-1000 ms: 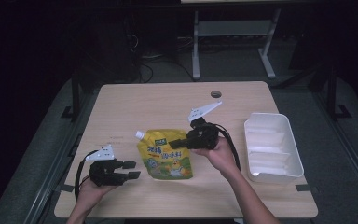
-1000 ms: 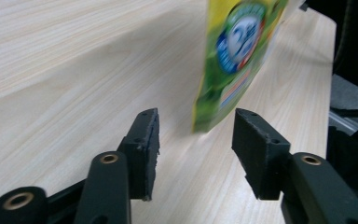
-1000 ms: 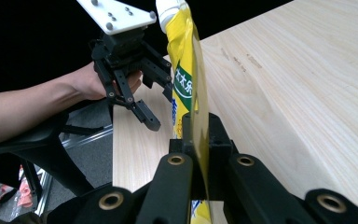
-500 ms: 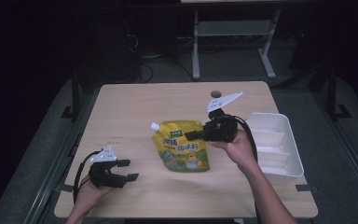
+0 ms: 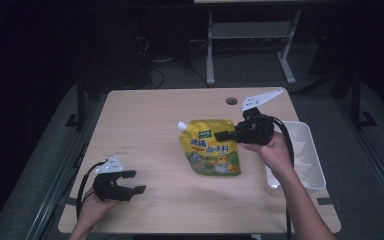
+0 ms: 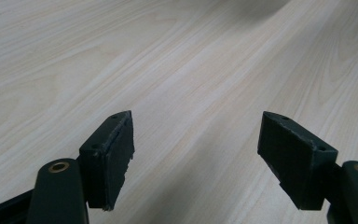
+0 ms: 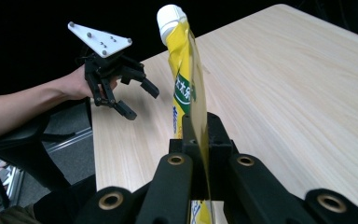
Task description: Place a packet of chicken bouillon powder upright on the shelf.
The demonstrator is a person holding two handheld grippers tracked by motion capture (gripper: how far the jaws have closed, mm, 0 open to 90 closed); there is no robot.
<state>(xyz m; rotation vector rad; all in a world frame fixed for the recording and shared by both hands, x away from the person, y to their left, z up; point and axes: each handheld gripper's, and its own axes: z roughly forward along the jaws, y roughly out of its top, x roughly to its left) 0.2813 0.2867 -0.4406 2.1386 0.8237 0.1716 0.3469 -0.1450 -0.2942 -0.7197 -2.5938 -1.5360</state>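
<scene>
Yellow drink pouch held over the middle of the table

The right gripper (image 5: 221, 135) is clenched on the edge of the pouch (image 5: 211, 152), whose white cap (image 7: 170, 15) points far-left; its green label's writing is too small to read. The left gripper (image 5: 131, 182), near-left, has just been opening and grasps nothing. Bare table (image 5: 150, 120) lies between them; a white tray (image 5: 316, 172) sits at the right edge.

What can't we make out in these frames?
- Pouch print: too small in the high view, edge-on in the right gripper view.
- White tray: near end covered by the person's forearm, high view.
- Pouch bottom: cut off by the right gripper in its own view.
- Round mark on the table: too small to identify.
</scene>
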